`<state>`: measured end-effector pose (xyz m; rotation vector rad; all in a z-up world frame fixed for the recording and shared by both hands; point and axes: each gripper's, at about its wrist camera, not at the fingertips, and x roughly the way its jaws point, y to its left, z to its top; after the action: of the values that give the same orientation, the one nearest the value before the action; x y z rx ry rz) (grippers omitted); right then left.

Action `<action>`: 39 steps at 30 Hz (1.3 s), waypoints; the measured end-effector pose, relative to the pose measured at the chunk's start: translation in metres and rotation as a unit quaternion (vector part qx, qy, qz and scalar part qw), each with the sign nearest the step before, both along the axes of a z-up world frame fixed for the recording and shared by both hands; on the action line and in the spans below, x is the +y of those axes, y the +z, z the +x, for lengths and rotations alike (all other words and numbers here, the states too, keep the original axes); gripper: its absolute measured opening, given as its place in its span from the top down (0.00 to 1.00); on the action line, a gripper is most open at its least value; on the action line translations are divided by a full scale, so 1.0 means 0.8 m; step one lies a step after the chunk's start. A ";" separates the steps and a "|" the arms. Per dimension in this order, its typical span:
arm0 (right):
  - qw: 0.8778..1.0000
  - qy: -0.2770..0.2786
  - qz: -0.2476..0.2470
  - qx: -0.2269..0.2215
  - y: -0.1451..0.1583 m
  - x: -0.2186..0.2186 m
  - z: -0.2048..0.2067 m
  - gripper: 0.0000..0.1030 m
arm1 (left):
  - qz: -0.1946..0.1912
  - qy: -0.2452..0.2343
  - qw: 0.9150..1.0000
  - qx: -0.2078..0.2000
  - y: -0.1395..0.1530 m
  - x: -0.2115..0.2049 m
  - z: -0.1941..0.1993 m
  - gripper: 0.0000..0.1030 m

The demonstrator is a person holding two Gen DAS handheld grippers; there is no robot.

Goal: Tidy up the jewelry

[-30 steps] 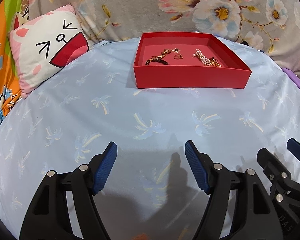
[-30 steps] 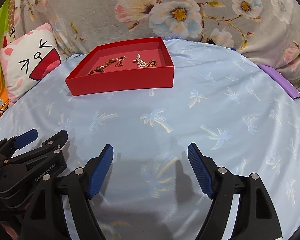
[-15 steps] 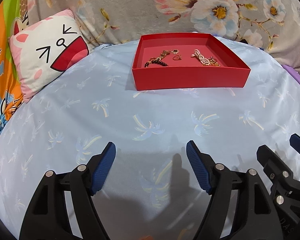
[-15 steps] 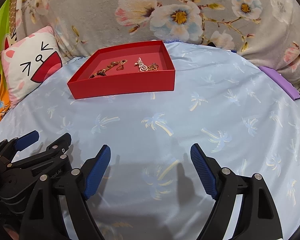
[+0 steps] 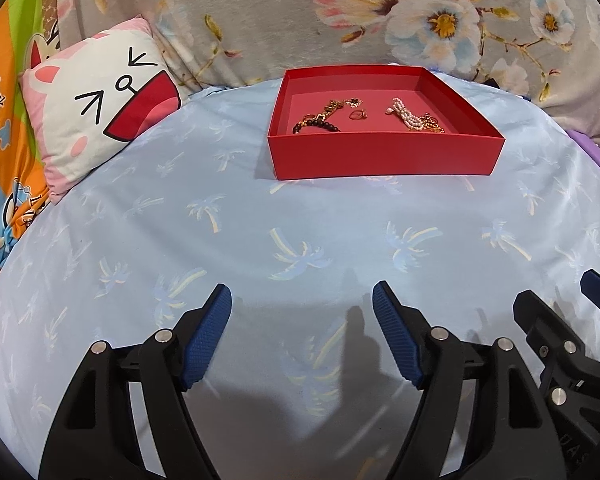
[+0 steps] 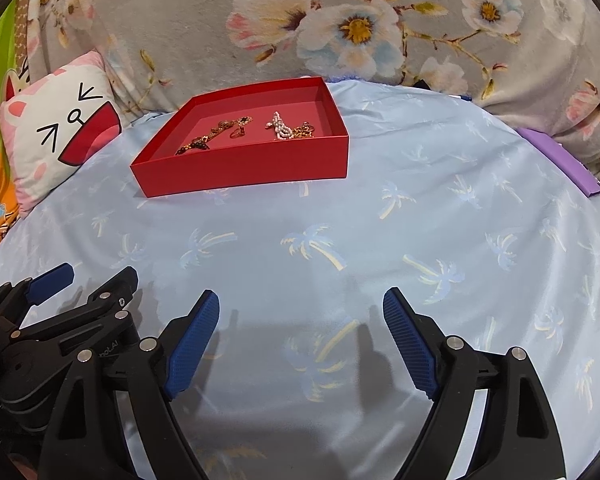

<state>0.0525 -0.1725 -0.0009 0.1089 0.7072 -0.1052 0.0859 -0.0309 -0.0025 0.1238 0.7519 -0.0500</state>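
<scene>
A shallow red box [image 5: 384,156] sits at the far side of a light blue palm-print sheet [image 5: 300,240]; it also shows in the right wrist view [image 6: 244,168]. Inside lie a dark bead bracelet [image 5: 316,124], a gold chain piece [image 5: 334,106], a small ring [image 5: 358,115] and a pearl piece [image 5: 406,117] with gold bits beside it. My left gripper [image 5: 302,340] is open and empty, low over the sheet, well short of the box. My right gripper [image 6: 300,348] is open and empty, to the right of the left one.
A white and pink cat-face pillow [image 5: 96,104] lies left of the box. A grey floral blanket [image 5: 380,12] rises behind it. A purple flat object [image 6: 560,164] lies at the right edge. A colourful cartoon cloth [image 5: 4,100] hangs at far left.
Both grippers have drawn back and lifted slightly, so the box sits a little lower and farther in both views. Both stay open. The jewelry has not moved.
</scene>
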 end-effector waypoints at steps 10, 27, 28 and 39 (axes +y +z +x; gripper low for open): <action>1.000 -0.002 0.001 -0.002 0.000 -0.001 -0.001 0.19 | 0.000 0.001 1.000 -0.001 0.001 0.000 0.000 0.31; 1.000 -0.006 0.002 -0.004 0.001 -0.003 -0.001 0.17 | 0.000 0.003 1.000 -0.010 0.007 0.002 -0.004 0.31; 1.000 -0.006 0.002 -0.003 0.000 -0.003 -0.001 0.17 | 0.002 0.004 1.000 -0.012 0.008 0.002 -0.004 0.31; 1.000 -0.007 0.002 -0.004 0.000 -0.003 -0.001 0.17 | 0.001 0.004 1.000 -0.013 0.008 0.003 -0.005 0.31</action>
<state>0.0517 -0.1748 -0.0006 0.1182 0.6997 -0.1166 0.0819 -0.0281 0.0040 0.1238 0.7270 -0.0399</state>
